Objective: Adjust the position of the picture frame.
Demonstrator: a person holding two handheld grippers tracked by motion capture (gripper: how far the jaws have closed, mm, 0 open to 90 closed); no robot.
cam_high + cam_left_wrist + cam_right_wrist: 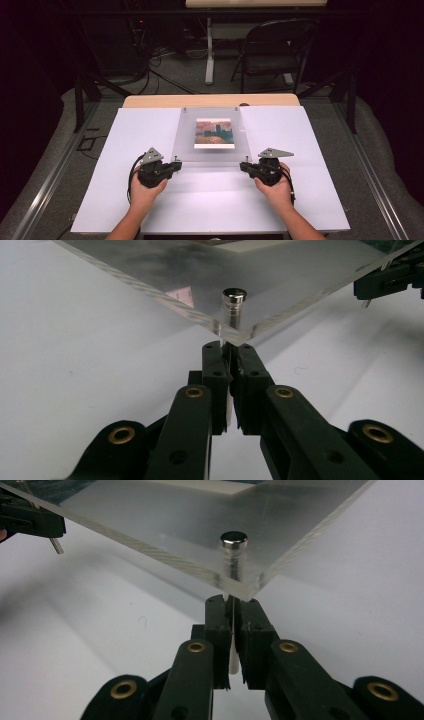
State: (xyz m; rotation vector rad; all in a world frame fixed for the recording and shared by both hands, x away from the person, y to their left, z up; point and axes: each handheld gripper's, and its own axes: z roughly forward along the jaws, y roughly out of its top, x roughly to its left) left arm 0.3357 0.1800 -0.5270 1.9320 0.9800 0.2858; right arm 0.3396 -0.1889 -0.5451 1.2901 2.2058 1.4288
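Clear square acrylic plate (212, 135) with silver corner pegs (234, 296) lies on the white counter (125, 150); left gripper (176, 165) and right gripper (243, 165) fingers each pinch a near-corner peg.

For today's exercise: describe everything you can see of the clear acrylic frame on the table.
The clear acrylic frame is a thick transparent plate lying on the white table, a small landscape picture at its centre. Silver studs pass through its corners. The left tool and right tool, jaws shut, meet its two near corners.
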